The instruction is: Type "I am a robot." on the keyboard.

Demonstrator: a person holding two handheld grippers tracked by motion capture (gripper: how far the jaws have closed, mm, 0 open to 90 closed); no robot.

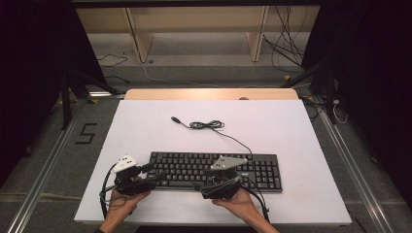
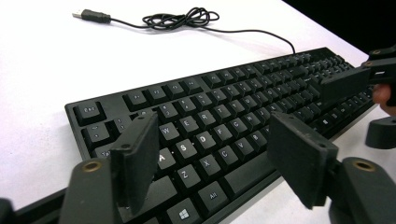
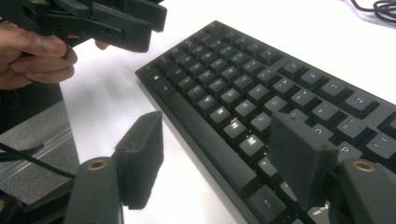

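Both tongs, the left tongs (image 1: 154, 173) and right tongs (image 1: 206, 178), stood open and empty over the near edge of the keyboard (image 1: 252, 170), whose long axis ran crosswise on the table (image 1: 145, 126), its cable (image 1: 209, 125) coiled beyond.
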